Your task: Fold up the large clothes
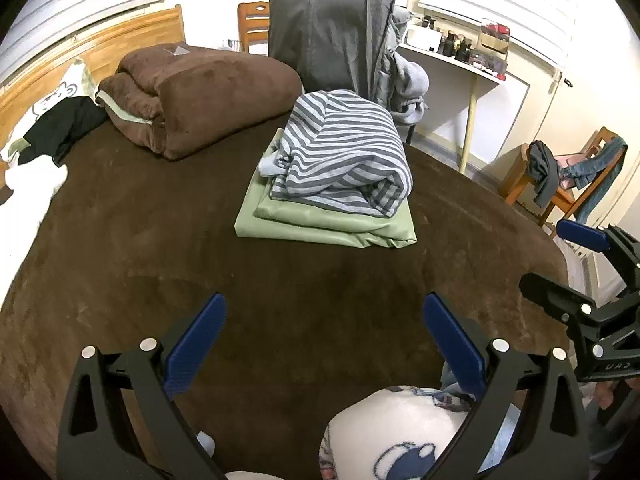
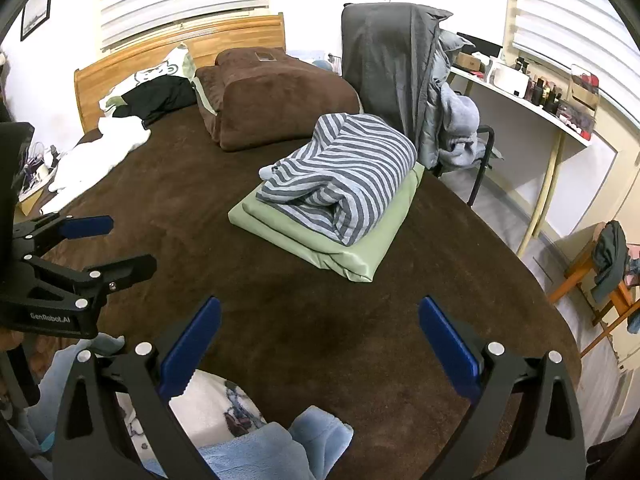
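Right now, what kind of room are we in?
Most likely a bedroom: a bed with a wooden headboard, a folded brown blanket and stacked folded laundry, plus a cluttered desk under the window blinds.

left wrist: low, faces headboard | right wrist: alongside | shared: bed (image 1: 120,208), striped pile (image 1: 340,152)
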Tool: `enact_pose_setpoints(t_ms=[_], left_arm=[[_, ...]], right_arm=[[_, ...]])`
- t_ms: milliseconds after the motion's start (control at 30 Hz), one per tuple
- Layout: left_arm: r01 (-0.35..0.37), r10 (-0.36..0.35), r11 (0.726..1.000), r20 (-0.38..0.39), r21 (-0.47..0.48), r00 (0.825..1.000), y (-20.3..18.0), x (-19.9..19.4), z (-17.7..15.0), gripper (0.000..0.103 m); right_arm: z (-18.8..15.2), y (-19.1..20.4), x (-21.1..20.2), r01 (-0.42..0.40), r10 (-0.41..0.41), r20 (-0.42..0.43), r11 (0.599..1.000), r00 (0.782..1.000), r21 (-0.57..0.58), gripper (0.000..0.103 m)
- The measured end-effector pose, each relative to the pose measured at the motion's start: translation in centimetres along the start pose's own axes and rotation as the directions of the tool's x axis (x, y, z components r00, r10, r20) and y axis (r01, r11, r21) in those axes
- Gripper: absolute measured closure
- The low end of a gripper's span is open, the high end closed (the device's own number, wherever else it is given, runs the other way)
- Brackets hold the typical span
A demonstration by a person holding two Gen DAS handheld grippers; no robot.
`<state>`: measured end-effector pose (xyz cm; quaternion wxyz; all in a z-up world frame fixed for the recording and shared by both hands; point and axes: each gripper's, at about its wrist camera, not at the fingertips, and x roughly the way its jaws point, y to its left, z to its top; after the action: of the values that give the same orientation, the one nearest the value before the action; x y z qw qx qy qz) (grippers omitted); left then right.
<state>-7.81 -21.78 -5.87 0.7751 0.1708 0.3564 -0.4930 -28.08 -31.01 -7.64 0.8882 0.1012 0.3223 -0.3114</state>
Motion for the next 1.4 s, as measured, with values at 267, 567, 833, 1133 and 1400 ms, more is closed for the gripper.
enact_pose_setpoints(t_ms=[267, 567, 833, 1133, 1400], left_arm=[[0.022, -0.022, 1.000, 0.005, 0.009, 1.000, -0.5, 0.1, 0.2, 0.007], [0.037, -0.037, 0.998, -0.002, 0.044, 0.999, -1.4, 0.3, 0.1, 0.007], [0.049, -0.049, 0.998, -0.003, 0.048, 0.999, -1.6, 0.1, 0.4, 0.007], [0.064, -0.063, 0.996, -0.013, 0.054, 0.998, -1.8, 0.1, 0.6, 0.007], [0.057, -0.056, 0.997, -0.020, 0.056, 0.998, -2.0, 0.3, 0.6, 0.007]], right_arm=[[-0.5, -0.3, -0.4, 0.012, -0.012, -0.003, 1.000, 1.000, 0.006, 0.006], [-0.8, -0.6, -0.5, 0.022, -0.022, -0.016, 1.000, 1.000, 0.011, 0.006], [-0.7, -0.8, -0.4, 0.021, -0.020, -0.017, 1.000, 1.000, 0.011, 0.006], [-0.8, -1.0, -0.3, 0.016, -0.015, -0.019, 1.000, 1.000, 0.014, 0.006], [-0.9, -1.1, -0.3, 0.012, -0.012, -0.021, 1.000, 1.000, 0.014, 0.006]])
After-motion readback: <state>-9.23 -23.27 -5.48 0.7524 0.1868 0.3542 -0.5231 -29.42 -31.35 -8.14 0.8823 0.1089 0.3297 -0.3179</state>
